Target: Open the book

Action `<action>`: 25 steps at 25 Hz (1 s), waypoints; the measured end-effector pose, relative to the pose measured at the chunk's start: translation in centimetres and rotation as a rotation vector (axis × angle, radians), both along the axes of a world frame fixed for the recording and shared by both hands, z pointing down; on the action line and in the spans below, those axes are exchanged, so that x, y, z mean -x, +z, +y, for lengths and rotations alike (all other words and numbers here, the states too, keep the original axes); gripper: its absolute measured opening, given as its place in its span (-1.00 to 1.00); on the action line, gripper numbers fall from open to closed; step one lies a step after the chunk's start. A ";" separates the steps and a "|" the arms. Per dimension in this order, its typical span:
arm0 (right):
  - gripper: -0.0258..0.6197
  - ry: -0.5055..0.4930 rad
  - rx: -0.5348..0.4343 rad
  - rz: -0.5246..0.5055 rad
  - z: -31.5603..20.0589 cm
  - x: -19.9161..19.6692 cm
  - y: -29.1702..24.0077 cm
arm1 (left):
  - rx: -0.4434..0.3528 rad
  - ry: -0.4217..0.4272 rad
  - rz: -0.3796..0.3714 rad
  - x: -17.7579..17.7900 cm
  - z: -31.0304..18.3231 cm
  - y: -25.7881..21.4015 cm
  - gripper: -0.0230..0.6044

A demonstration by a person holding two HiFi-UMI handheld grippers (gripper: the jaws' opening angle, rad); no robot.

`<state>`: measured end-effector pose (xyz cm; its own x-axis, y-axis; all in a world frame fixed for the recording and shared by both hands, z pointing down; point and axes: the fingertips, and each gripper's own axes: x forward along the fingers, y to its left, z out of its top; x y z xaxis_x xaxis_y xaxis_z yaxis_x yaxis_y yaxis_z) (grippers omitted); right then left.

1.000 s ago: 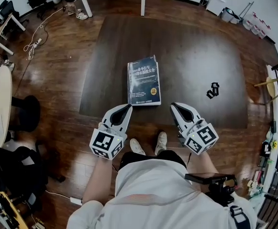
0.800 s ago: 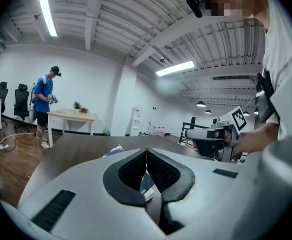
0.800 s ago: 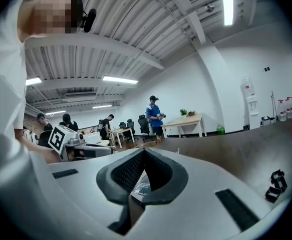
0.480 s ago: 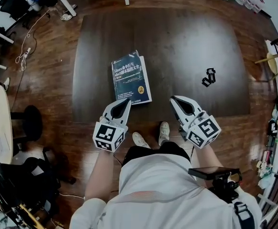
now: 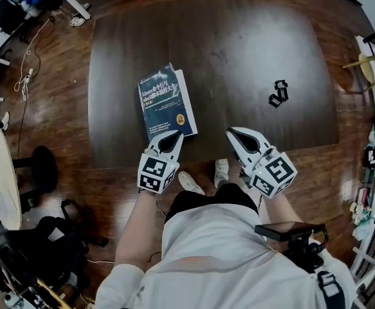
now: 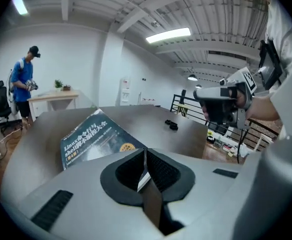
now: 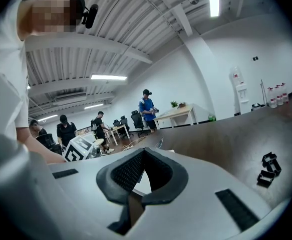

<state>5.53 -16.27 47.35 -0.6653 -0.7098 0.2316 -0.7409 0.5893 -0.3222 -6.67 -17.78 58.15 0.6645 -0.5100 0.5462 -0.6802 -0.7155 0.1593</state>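
A dark blue book [image 5: 165, 100] lies closed, cover up, on the dark table [image 5: 238, 56], slightly turned, near the front edge. In the left gripper view the book [image 6: 92, 137] fills the space just beyond the jaws. My left gripper [image 5: 173, 138] is shut and empty, its tip at the book's near right corner; I cannot tell if it touches. My right gripper [image 5: 231, 134] is also shut and empty, over the table's front edge to the right of the book. Both pairs of jaws meet at their tips in the left gripper [image 6: 143, 153] and right gripper [image 7: 144, 151] views.
A small black clip-like object [image 5: 277, 93] lies on the table to the right, also seen from the right gripper [image 7: 268, 167]. Wooden floor surrounds the table. White desks, chairs and several people stand far behind [image 7: 149, 109]. A black railing [image 6: 196, 104] runs along the right.
My left gripper has moved forward and in, so its tip now sits at the book's near right corner. The right gripper has hardly moved. The head view has shifted.
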 end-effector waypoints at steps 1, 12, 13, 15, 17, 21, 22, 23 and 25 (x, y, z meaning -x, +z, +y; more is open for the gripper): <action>-0.92 0.000 0.004 -0.001 0.0 0.0 0.2 | 0.017 0.015 -0.020 -0.3 0.0 0.8 -0.90; -0.92 0.023 0.046 -0.005 0.2 -1.5 1.9 | 0.091 0.253 -0.279 -3.4 0.6 7.1 -0.64; -0.92 0.025 0.048 -0.006 0.1 -1.6 2.0 | 0.093 0.272 -0.299 -3.6 0.7 7.6 -0.62; -0.92 0.028 0.051 -0.009 0.0 -1.8 2.3 | 0.096 0.301 -0.332 -4.0 0.9 8.4 -0.60; -0.92 0.027 0.052 -0.014 0.0 -1.9 2.4 | 0.093 0.323 -0.364 -4.2 0.9 8.9 -0.60; -0.92 0.032 0.062 -0.015 -0.1 -2.0 2.7 | 0.071 0.361 -0.450 -4.3 0.9 9.8 -0.60; -0.92 0.032 0.062 -0.018 -0.1 -2.1 2.8 | 0.068 0.366 -0.469 -4.3 0.9 10.0 -0.60; -0.92 0.033 0.063 -0.021 0.0 -2.1 2.9 | 0.064 0.371 -0.489 -4.3 0.8 10.1 -0.60; -0.92 0.035 0.067 -0.022 0.0 -2.3 3.1 | 0.048 0.382 -0.537 -4.3 0.6 10.2 -0.60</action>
